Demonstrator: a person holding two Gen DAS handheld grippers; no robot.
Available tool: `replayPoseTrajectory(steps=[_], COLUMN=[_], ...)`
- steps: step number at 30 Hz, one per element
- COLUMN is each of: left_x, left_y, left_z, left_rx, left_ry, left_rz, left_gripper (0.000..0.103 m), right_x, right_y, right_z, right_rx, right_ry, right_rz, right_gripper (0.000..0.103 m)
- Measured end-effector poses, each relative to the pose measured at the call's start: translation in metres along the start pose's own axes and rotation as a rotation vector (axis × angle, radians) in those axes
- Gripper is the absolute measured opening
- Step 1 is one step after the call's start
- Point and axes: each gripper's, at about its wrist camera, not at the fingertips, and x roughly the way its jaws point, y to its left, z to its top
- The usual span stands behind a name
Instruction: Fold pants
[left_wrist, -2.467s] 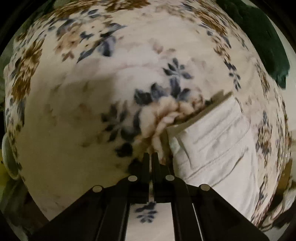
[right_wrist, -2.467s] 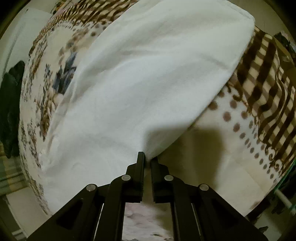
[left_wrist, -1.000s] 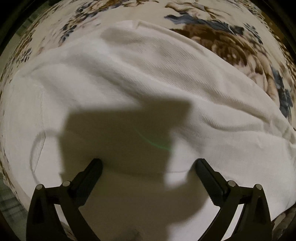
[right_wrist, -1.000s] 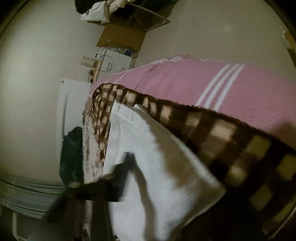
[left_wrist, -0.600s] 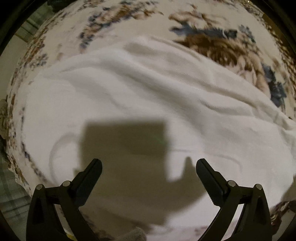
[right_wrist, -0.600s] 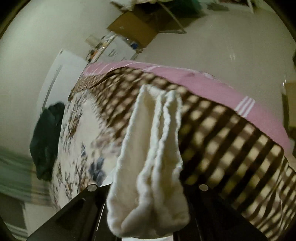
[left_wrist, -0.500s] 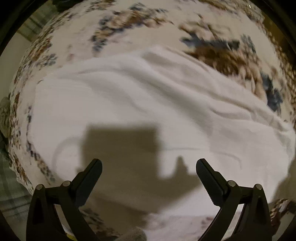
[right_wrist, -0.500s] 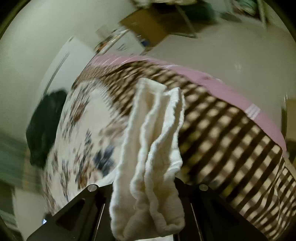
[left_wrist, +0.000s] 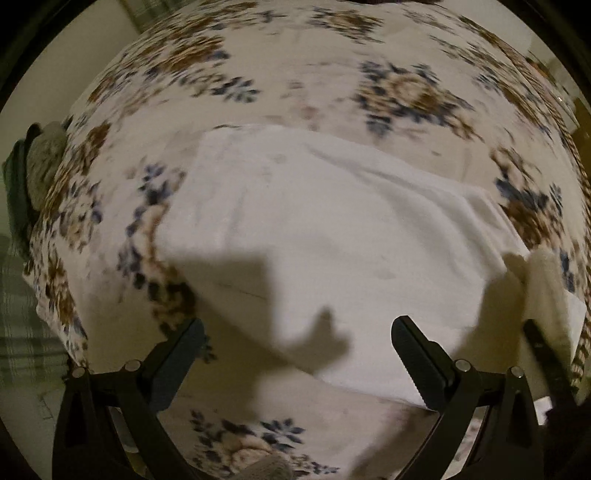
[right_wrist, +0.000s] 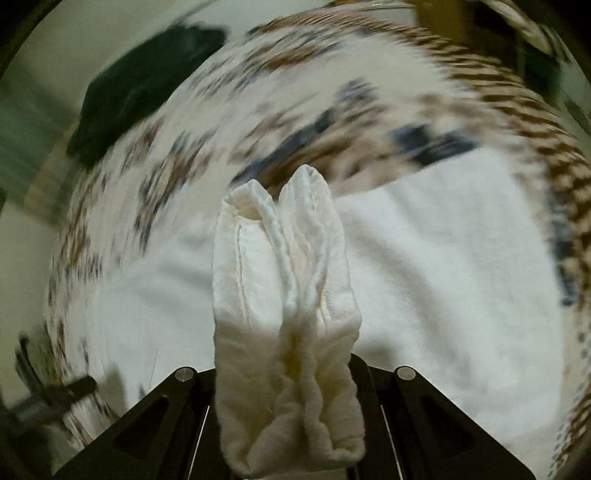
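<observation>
Step in hand, as judged: second fold of the white pants (left_wrist: 332, 236), which lie on the floral blanket (left_wrist: 295, 74) with part of them lifted. Right gripper (right_wrist: 288, 373) is clamped on a bunched end of the pants, which stands up at 12 o'clock from its jaws. Left gripper (left_wrist: 295, 343) hangs above with jaws spread wide, nothing between them. Dark garment (right_wrist: 140, 85) at 10 o'clock, well apart. Next: carry the held end across the flat part, lay edges matched, then release
</observation>
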Motion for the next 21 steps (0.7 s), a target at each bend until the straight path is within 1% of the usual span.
replayPoseTrajectory(steps=[1,3,4,5,6,7,8,9,10,11,12,14,17,19,20,21], left_x=[0.002,0.005,0.007,0.009,0.009,0.009,0.009,0.009,0.008,0.008,0.007,0.007,0.011,0.017,0.021,0.025], left_y=[0.006,0.016,0.019,0.023,0.026,0.028,0.030,0.031,0.032,0.033,0.033,0.032,0.036,0.041,0.047,0.050], left_z=[0.000,-0.001,-0.001,-0.002,-0.003,-0.003,-0.003,-0.003,-0.002,-0.002,-0.002,-0.002,-0.004,-0.005,-0.006,-0.006], left_rx=[-0.011,-0.029,-0.039,-0.049,-0.057,-0.061,-0.064,-0.069,-0.077,-0.082,-0.085,-0.088,-0.100,-0.124,-0.143,-0.157], left_ry=[0.000,0.006,0.011,0.016,0.019,0.019,0.018,0.017,0.018,0.018,0.016,0.012,0.017,0.033,0.041,0.047], left_rz=[0.004,0.010,0.011,0.010,0.010,0.009,0.007,0.004,-0.004,-0.009,-0.015,-0.019,-0.020,-0.021,-0.017,-0.012], left_gripper=[0.103,0.103,0.103,0.103,0.103,0.103,0.103,0.103,0.103,0.103,0.103,0.103,0.103,0.103,0.103,0.103], right_x=[0.009,0.031,0.038,0.050,0.057,0.058,0.056,0.054,0.048,0.038,0.029,0.013,-0.006,-0.005,-0.005,0.002], right_y=[0.017,0.047,0.054,0.062,0.069,0.074,0.077,0.081,0.081,0.078,0.071,0.055,0.011,-0.010,-0.015,-0.016], right_z=[-0.006,-0.019,-0.021,-0.024,-0.027,-0.030,-0.030,-0.031,-0.033,-0.034,-0.032,-0.025,-0.011,-0.004,0.002,0.004], right_rx=[-0.041,-0.104,-0.120,-0.143,-0.165,-0.186,-0.196,-0.206,-0.209,-0.205,-0.194,-0.131,0.060,0.151,0.160,0.160], right_ry=[0.012,0.056,0.082,0.118,0.135,0.145,0.164,0.202,0.227,0.234,0.230,0.211,0.167,0.139,0.136,0.134], right_rz=[-0.010,-0.056,-0.077,-0.106,-0.117,-0.082,-0.026,0.058,0.132,0.181,0.189,0.199,0.222,0.203,0.178,0.127], right_gripper=[0.005,0.006,0.010,0.020,0.027,0.048,0.077,0.088,0.094,0.094,0.094,0.094,0.094,0.094,0.091,0.087])
